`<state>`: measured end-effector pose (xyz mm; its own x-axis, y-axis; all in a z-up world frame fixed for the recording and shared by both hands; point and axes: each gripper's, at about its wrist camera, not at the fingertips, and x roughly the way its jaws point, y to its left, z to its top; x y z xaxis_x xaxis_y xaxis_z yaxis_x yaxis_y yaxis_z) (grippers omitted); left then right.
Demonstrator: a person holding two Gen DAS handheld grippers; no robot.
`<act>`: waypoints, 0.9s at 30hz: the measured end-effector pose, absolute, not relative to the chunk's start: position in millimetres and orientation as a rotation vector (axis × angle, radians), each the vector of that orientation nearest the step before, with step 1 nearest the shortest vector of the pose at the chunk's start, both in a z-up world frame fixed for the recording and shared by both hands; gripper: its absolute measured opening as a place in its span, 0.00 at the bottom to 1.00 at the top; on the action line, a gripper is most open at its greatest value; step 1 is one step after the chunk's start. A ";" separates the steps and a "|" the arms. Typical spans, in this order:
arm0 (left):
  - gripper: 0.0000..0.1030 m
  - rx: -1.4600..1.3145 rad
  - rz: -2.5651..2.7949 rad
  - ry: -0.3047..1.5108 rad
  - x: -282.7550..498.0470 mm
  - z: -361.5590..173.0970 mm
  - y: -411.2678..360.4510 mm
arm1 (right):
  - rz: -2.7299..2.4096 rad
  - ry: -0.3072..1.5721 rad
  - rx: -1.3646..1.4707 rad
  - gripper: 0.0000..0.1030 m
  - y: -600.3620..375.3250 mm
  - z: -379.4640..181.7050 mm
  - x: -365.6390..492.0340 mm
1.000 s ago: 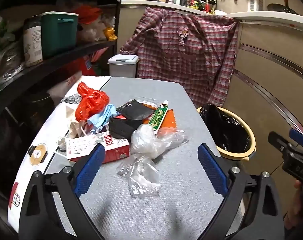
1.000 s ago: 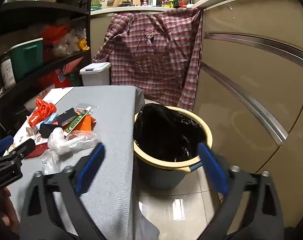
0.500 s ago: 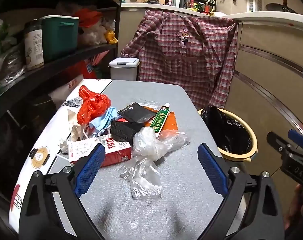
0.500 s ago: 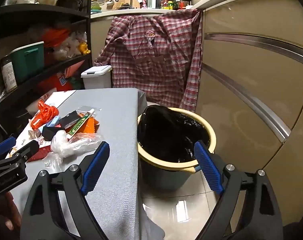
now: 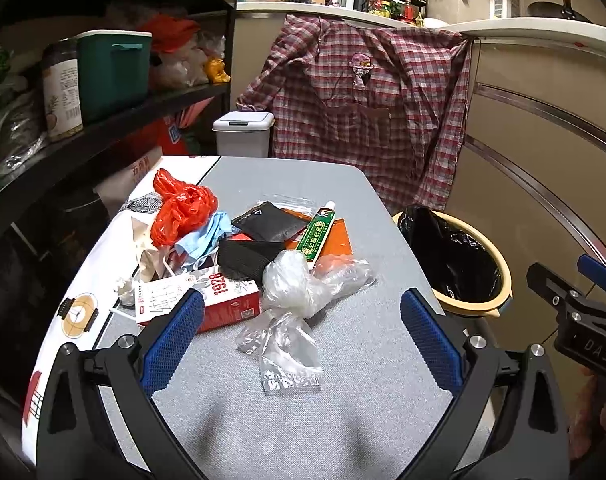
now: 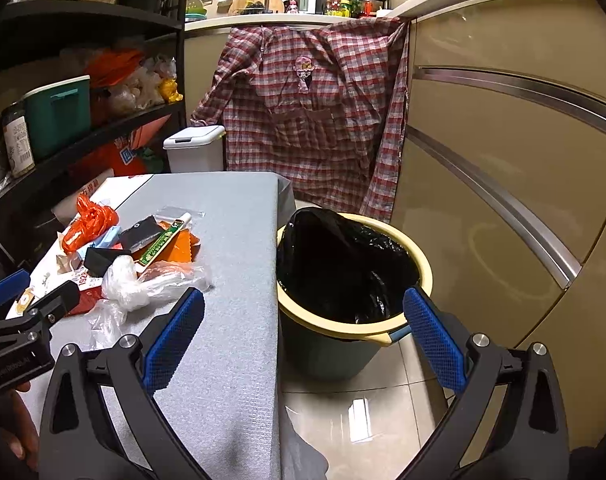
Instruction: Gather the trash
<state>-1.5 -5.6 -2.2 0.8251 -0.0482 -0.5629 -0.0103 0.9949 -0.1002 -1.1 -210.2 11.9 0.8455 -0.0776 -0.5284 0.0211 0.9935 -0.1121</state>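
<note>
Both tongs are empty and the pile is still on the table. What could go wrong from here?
1. The clear plastic bags overlap the toothpaste tube and red carton; a grab may drag neighbours along or slip off the film.
2. The bin stands on the floor beside the table edge, its liner sagging inward, so light bags may miss it.
3. The right tongs, jaws opening with nothing between them, hang near the left tongs; they could collide.

Right tool opening (nothing between) — over bin, beside table.
</note>
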 end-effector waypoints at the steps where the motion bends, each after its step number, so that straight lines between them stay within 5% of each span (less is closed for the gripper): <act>1: 0.93 -0.100 -0.019 0.599 -1.6 -2.3 -5.3 | -0.050 0.562 -0.101 0.95 -210.8 9.8 -2.2; 27: 0.92 -0.100 -0.037 0.590 -3.9 -1.2 -10.1 | -0.070 0.550 -0.105 0.95 -214.1 8.6 -2.6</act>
